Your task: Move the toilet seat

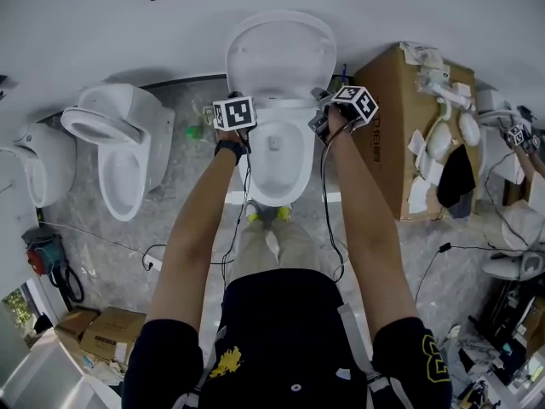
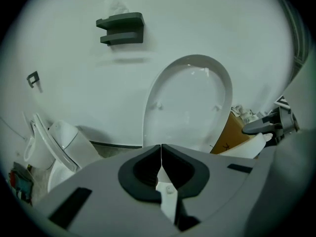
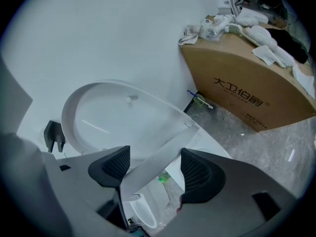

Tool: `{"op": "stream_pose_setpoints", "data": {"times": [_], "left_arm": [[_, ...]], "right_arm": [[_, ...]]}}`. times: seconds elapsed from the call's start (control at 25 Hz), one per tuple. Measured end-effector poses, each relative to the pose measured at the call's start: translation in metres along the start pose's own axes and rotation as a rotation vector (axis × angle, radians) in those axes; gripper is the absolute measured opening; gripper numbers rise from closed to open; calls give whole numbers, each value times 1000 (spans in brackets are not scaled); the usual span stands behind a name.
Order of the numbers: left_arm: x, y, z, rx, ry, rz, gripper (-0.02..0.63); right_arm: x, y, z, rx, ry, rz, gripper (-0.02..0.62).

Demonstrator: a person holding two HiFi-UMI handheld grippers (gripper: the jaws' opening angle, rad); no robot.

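The white toilet (image 1: 277, 164) stands against the wall with its lid (image 1: 281, 54) upright. My left gripper (image 1: 232, 96) is at the bowl's left rim and my right gripper (image 1: 324, 100) at its right rim. In the left gripper view the left gripper (image 2: 161, 147) is shut, tips touching, facing the lid (image 2: 190, 102). A small white piece shows in the hollow behind the tips; I cannot tell what it is. In the right gripper view the right gripper (image 3: 154, 154) is open, and the toilet seat (image 3: 163, 157) runs as a flat white band between its pads (image 3: 197, 174) without being pressed.
Two more white toilets (image 1: 123, 147) (image 1: 38, 164) stand to the left. A large cardboard box (image 1: 409, 118) (image 3: 247, 88) with rags on top is close on the right. Black cables (image 1: 153, 254) trail over the grey floor. A dark bracket (image 2: 121, 28) hangs on the wall.
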State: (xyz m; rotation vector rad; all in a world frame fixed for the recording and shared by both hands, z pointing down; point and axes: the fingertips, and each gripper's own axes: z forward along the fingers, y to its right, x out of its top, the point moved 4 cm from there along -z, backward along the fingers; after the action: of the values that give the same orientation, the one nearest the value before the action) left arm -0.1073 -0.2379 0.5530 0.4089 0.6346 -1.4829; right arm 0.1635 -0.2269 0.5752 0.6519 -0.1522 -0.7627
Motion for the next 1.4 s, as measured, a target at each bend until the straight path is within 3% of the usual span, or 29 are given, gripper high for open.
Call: {"op": "stream_pose_setpoints", "data": {"times": [0.64, 1.4], "left_arm": [[35, 9, -26, -21, 100, -167, 18], [65, 9, 4, 51, 162, -161, 17]], "right_arm": [[36, -28, 16, 107, 71, 111, 342], [67, -47, 35, 194, 84, 177, 339]]}}
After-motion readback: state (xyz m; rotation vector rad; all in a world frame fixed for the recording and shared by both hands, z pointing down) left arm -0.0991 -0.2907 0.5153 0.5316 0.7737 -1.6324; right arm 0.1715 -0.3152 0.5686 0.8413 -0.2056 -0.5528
